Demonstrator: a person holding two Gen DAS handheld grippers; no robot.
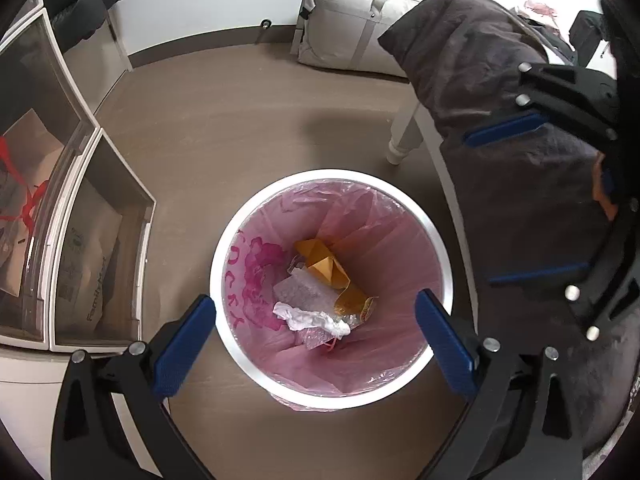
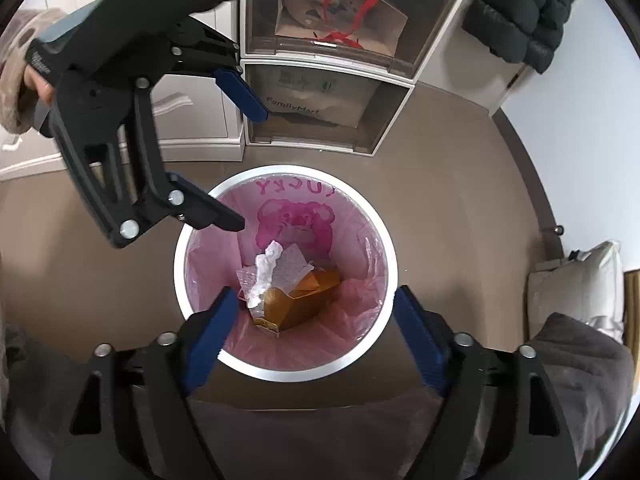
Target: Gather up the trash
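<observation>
Both grippers, left gripper (image 1: 316, 316) and right gripper (image 2: 312, 328), hover wide open and empty over the white bin (image 1: 442, 256), probably after dropping. Trash, white tissue (image 1: 310, 320) and orange carton (image 1: 324, 266), lies at the liner's bottom.

Both wrist views look steeply down from above into the bin (image 1: 436, 240) (image 2: 384, 240), fairly near, from opposite sides of it. Both share the bin and the drawers (image 1: 100, 248) (image 2: 320, 112) beside it.

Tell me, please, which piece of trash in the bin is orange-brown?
The folded paper carton in the bin. It is orange-brown and boxy; the crumpled tissue is white and the bubble wrap clear. Both lie beside it.
</observation>
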